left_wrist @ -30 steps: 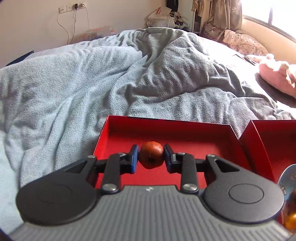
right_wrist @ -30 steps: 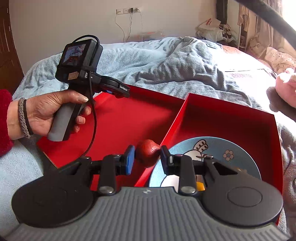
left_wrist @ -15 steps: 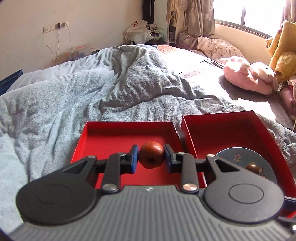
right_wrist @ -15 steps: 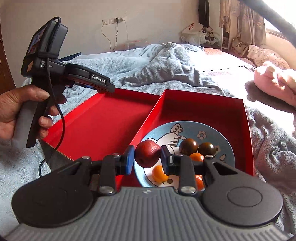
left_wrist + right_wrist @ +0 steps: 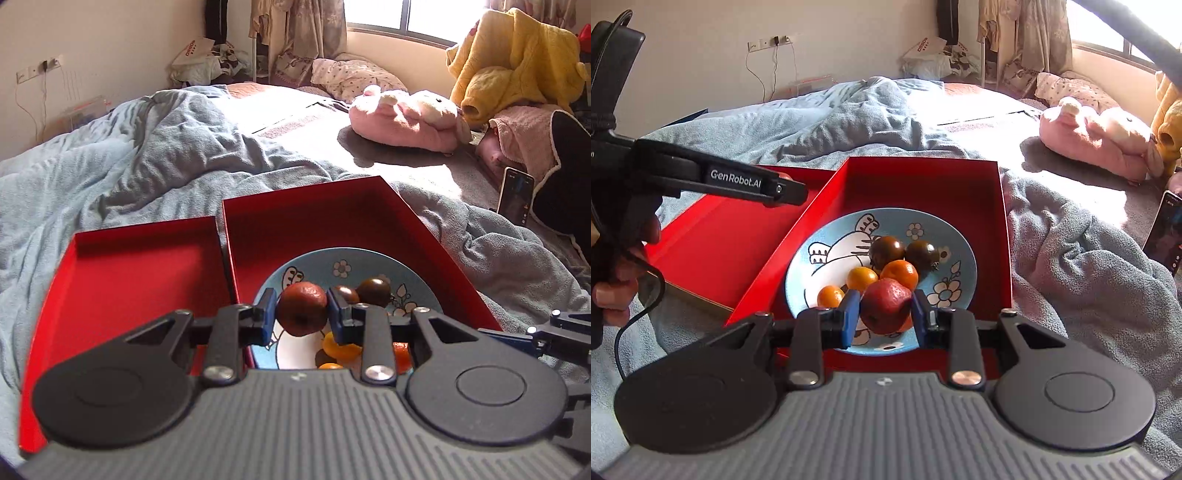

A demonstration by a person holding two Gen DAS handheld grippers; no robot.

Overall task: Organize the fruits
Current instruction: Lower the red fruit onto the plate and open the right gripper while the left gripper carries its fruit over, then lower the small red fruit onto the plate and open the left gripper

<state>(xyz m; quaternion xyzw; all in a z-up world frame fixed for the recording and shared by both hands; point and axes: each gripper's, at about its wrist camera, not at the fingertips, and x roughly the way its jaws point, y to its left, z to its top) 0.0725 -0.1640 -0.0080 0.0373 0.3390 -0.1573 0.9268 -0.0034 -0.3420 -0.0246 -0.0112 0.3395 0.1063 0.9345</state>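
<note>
Left gripper [image 5: 301,312] clamps brown fruit [image 5: 302,308]; right gripper [image 5: 885,312] clamps red fruit [image 5: 886,304], both poised above plate [image 5: 956,236] for deposit.

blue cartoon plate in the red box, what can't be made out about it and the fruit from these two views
- Left wrist view: the left gripper and its brown fruit cover the near half of the blue cartoon plate.
- Right wrist view: the right gripper holding a red fruit hides the plate's near rim; fruit count uncertain.
</note>
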